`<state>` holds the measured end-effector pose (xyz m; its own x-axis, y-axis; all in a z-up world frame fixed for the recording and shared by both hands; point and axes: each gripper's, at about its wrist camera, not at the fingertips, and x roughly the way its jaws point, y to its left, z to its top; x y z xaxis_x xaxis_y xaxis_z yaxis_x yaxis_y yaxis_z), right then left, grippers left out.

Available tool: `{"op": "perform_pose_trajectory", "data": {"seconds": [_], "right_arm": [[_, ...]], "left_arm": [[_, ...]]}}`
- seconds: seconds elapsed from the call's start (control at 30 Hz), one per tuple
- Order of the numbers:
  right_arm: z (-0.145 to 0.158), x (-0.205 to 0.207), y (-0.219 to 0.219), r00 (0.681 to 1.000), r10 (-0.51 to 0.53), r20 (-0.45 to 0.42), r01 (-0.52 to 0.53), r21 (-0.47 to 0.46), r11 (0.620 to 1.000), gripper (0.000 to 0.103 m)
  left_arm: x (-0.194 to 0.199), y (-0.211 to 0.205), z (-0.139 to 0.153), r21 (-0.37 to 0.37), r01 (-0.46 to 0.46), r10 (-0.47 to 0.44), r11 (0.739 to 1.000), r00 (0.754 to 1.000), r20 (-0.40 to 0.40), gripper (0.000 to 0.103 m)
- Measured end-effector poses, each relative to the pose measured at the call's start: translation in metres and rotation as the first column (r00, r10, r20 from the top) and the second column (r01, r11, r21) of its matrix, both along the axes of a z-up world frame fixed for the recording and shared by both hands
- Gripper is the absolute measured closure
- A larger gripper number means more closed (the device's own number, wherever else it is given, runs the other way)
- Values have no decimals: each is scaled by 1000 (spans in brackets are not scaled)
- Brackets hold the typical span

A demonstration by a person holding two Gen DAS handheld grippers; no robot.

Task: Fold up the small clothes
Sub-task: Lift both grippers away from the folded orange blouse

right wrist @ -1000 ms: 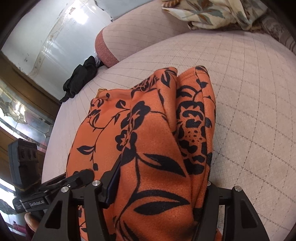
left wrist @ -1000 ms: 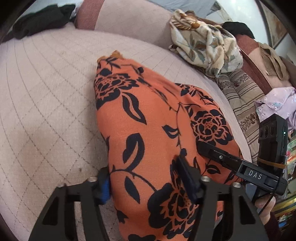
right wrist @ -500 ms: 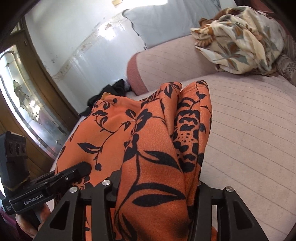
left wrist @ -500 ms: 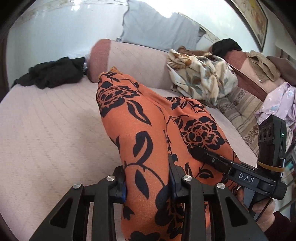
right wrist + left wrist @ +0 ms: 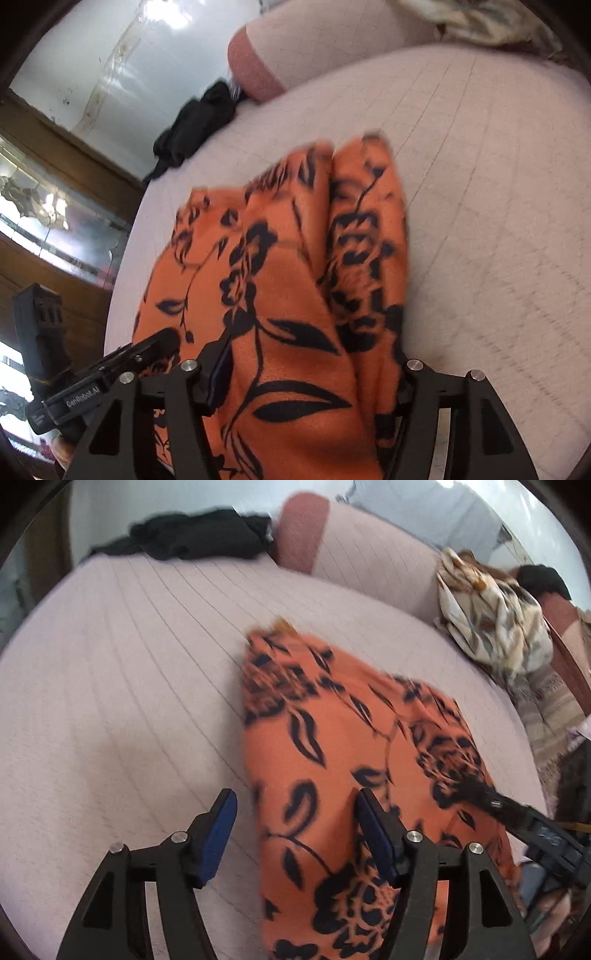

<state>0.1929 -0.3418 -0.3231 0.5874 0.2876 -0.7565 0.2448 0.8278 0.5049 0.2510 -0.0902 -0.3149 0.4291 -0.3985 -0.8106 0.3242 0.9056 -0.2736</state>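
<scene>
Your left claw [image 5: 295,834] is spread, its blue pads straddling the near left edge of the orange flowered cloth [image 5: 351,760], which lies on the pale quilted cushion [image 5: 129,683] with nothing pinched. To the right, your right claw [image 5: 306,380] holds a thick bunch of that cloth between its fingers. The fold looks mid-way; next, probably lay the bunch flat, let go, and smooth it.

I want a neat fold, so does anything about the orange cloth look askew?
Yes. The orange floral cloth is bunched into two ridges in the right gripper, not flat. The left gripper is open, its right finger over the fabric, gripping nothing.
</scene>
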Motion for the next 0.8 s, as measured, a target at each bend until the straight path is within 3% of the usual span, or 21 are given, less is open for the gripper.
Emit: {"op": "perform_pose_trajectory", "data": {"seconds": [0.07,0.17,0.23,0.27,0.33,0.43,0.47,0.57,0.7,0.77,0.8], "right_arm": [[17,-12,-9,996,-46,78,49,-33,998,36],[50,-34,-6,963,-76,258,121,-165,979,36],[68,-49,5,924,-18,382,97,-189,977,42],[73,-52,10,909,13,416,73,-189,979,52],[68,-46,21,922,79,378,-3,-197,980,62],[21,-11,34,990,120,68,-105,-193,975,62],[15,-8,35,993,111,41,-100,-219,971,63],[34,-24,28,986,100,134,-72,-199,977,64],[53,-38,22,966,108,236,-78,-131,988,64],[47,-35,34,966,166,198,-146,-110,983,64],[35,-31,38,975,183,125,-169,-112,979,65]], "left_arm": [[-2,4,10,21,-32,30,999,997,73,35],[-2,-1,15,91,-48,33,995,987,156,31],[-1,-8,9,140,-32,10,990,988,156,30],[0,-12,4,162,-21,-2,987,990,141,30],[3,-19,-9,227,-16,-11,974,993,118,22],[0,-10,-8,232,-30,-2,972,991,134,15],[1,-8,-7,224,-36,6,974,991,134,15],[-2,0,-1,192,-64,38,979,990,136,15],[-29,8,11,174,-100,62,980,975,212,15],[-43,6,6,210,-83,36,974,975,220,15],[-48,1,-2,243,-73,24,967,980,200,15]]}}
